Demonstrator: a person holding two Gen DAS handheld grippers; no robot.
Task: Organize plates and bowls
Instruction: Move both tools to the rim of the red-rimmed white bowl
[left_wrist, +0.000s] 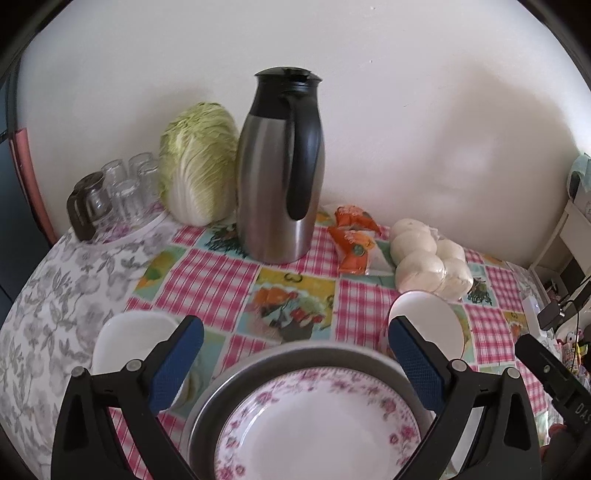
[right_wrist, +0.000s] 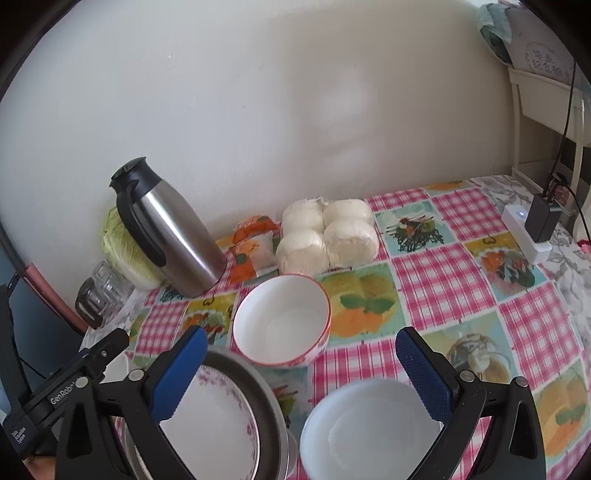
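Floral plate (left_wrist: 317, 428) nested in metal pan (left_wrist: 295, 356), nearest. Left gripper (left_wrist: 295, 354) and right gripper (right_wrist: 301, 363) both spread wide, holding nothing. Best to pinch the orange-rimmed bowl (right_wrist: 282, 321) at its rim, stack gently.

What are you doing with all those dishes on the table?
A person holds two blue-fingered tools over the checkered tablecloth to sort dishes. The left tool hovers open above a pink-flowered white plate sitting in a grey metal pan. The right tool is open too, above a plain white bowl. An orange-rimmed white bowl waits beyond. Nothing is gripped.
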